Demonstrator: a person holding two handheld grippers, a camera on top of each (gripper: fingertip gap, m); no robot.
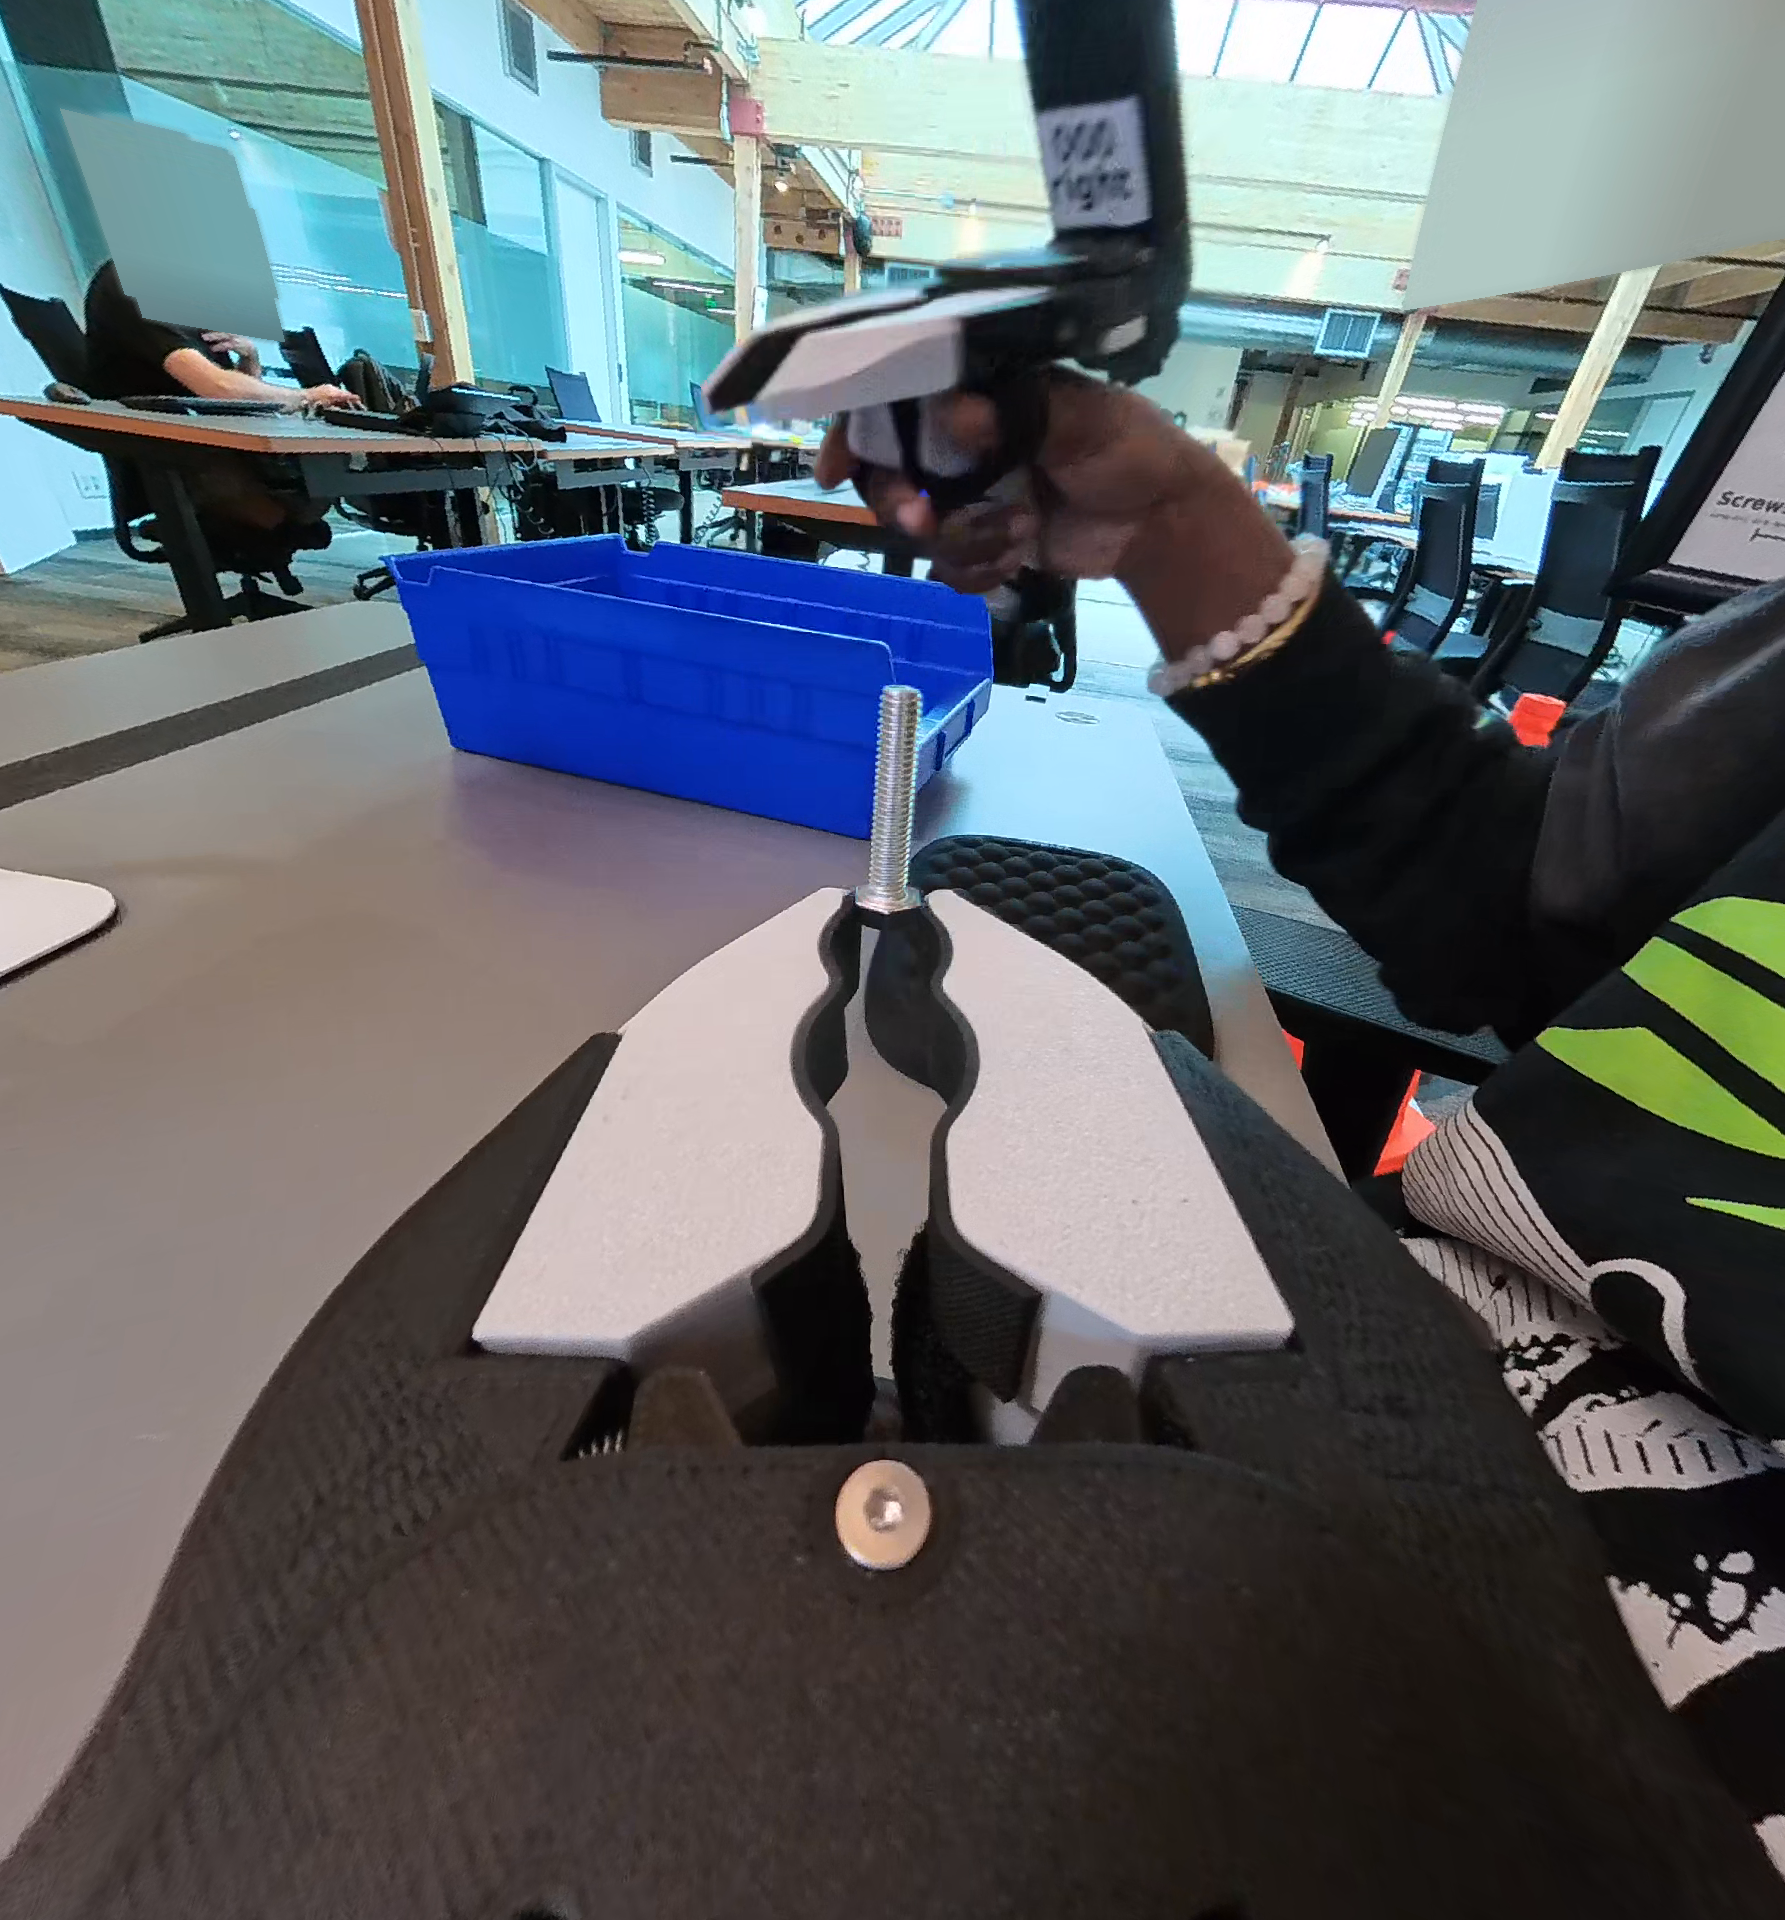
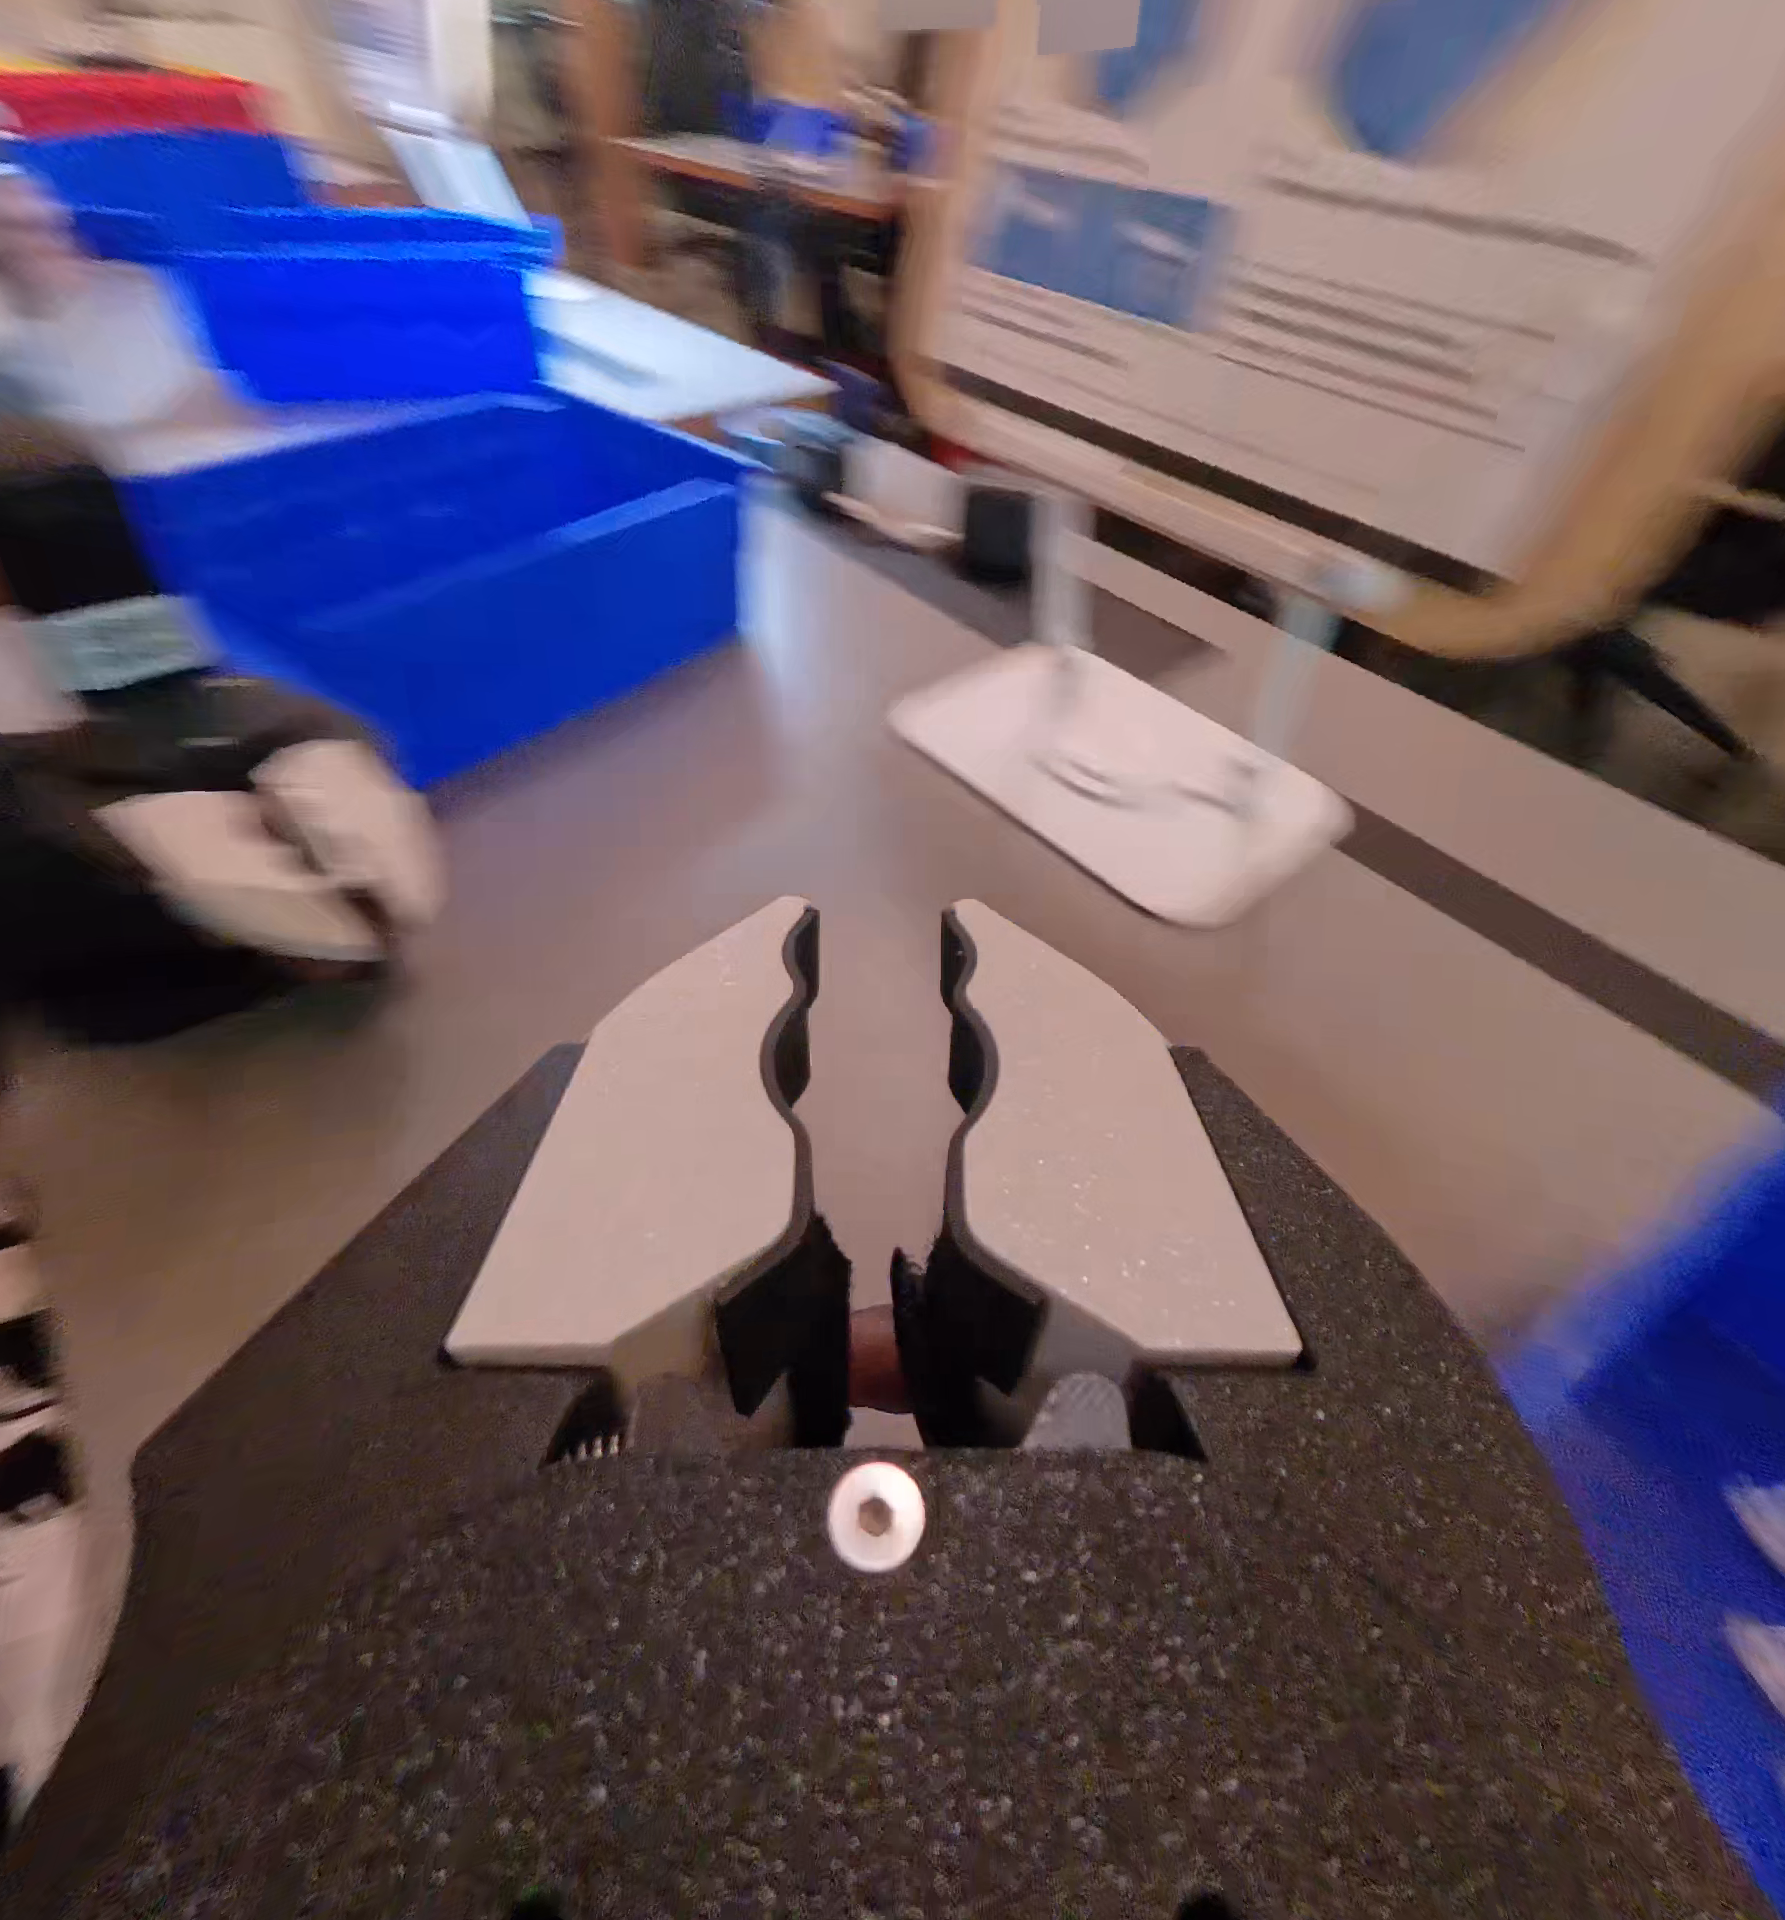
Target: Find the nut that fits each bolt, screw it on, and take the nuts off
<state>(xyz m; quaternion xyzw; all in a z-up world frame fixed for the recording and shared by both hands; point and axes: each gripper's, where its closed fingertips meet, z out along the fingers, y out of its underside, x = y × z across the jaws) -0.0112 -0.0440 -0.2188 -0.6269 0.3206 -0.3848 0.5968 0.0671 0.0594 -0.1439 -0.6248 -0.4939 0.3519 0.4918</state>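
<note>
Between the tips of my left tool [image 1: 890,914] I have a silver bolt [image 1: 893,795] pinched by its head, threaded shank upright above the grey worktop [image 1: 348,935]. My right tool [image 2: 880,920] hangs in the air with its fingers parted around nothing. Beyond the bolt, a blue bin [image 1: 696,675] sits on the worktop.

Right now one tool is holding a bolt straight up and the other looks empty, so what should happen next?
Probably the right gripper should go fetch a nut. The left gripper pinches the bolt by its head, thread bare and upright, while the right one's fingers are open and empty. No nut shows; perhaps one lies in the blue bin.
</note>
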